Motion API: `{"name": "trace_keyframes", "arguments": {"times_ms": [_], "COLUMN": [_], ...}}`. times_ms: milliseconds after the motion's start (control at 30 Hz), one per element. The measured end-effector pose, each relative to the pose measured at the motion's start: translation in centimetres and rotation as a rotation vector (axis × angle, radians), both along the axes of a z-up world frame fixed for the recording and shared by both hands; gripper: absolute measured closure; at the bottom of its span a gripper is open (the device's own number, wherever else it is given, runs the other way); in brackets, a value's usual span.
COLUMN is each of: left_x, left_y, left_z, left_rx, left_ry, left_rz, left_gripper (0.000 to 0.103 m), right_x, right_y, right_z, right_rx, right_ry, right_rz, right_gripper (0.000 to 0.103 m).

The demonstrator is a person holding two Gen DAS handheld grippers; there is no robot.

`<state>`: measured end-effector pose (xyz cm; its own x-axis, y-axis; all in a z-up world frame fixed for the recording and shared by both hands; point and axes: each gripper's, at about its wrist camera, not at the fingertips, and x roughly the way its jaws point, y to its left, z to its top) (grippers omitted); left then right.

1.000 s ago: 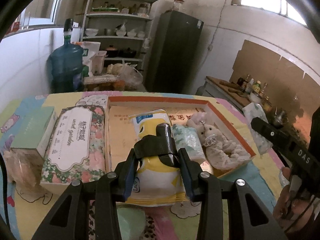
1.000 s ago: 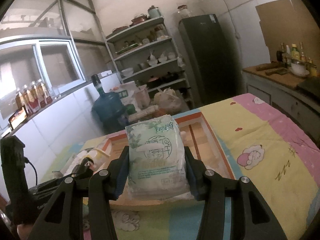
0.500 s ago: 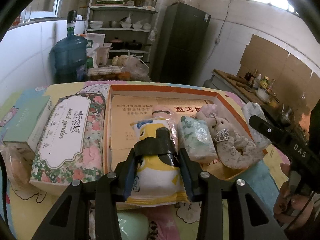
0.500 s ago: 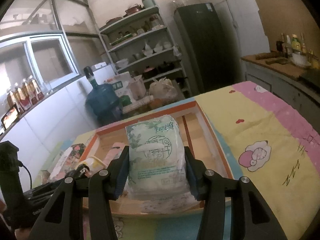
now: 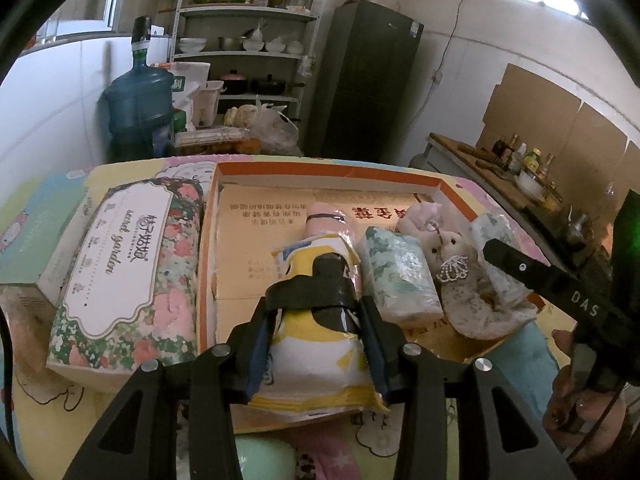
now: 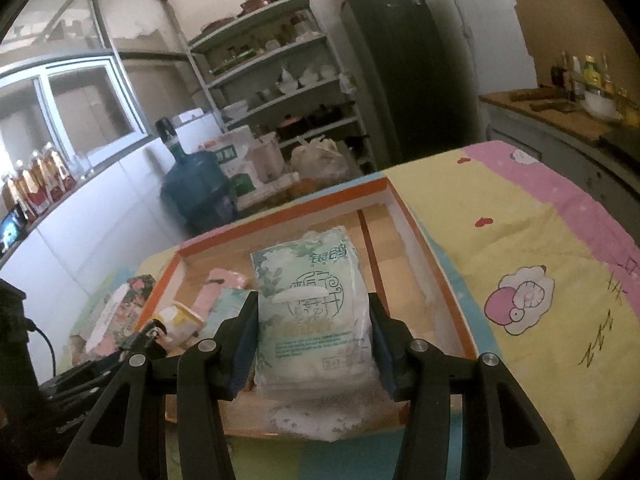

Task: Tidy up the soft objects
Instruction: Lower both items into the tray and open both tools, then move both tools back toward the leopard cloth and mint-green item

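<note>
two grippers, each carrying one soft pack over the near edge of the orange-rimmed box [image 5: 448,188]. against a second ago: both packs sit lower and deeper over the box, whose floor now fills more of each view; the left jaws have just been opening a little, the yellow pack still between them.

left gripper [image 5: 316,332]: jaws pinching the yellow-and-white pack [image 5: 316,344] by its sides; a black band crosses the pack's middle; its crinkled lower seam overhangs the box's near rim.

right gripper [image 6: 312,340]: jaws clamped on the pale green tissue pack [image 6: 312,308], held upright, printed face to the camera, its lower end over the near rim.

inside the box, just past the yellow pack: a pink roll [image 5: 326,218] behind it, a green leaf-print pack [image 5: 396,276] touching its right side, then a plush bear [image 5: 452,264] on a patterned cloth, crowding the right half of the box.

outside, against the box's left wall: a floral tissue box [image 5: 120,276] lying flat on the cartoon-print desk cover [image 6: 520,248]; a mint-green box [image 5: 28,240] further left.

beyond the desk: a blue water jug [image 5: 140,108], shelves of crockery [image 5: 248,40], a dark refrigerator [image 5: 364,80].
</note>
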<state>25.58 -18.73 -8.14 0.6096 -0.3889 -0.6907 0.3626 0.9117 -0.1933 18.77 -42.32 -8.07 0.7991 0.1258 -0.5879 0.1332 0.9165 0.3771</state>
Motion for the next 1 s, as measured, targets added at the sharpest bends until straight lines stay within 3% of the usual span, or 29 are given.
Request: {"name": "trace_keyframes", "arguments": {"times_ms": [233, 467, 667, 1000], "left_x": [-0.2, -1.3, -2.7, -4.3], "left_y": [-0.2, 1.0, 1.6, 4.6], "left_z": [0.0, 1.5, 3.1, 4.1], "left_rx": [0.002, -0.04, -0.035, -0.062], "left_ry": [-0.005, -0.061, -0.12, -0.147], "left_rz": [-0.015, -0.001, -0.006, 0.027], "left_gripper": [0.054, 0.029, 0.028, 0.028], "right_x": [0.3, -0.2, -1.1, -3.5], "right_y": [0.1, 0.2, 0.2, 1.2], "right_z": [-1.0, -0.7, 0.1, 2.4], "right_rx": [0.008, 0.013, 0.012, -0.018], "right_ry": [0.03, 0.006, -0.016, -0.059], "right_rz": [0.0, 0.0, -0.03, -0.073], "right_gripper": [0.048, 0.033, 0.03, 0.03]}}
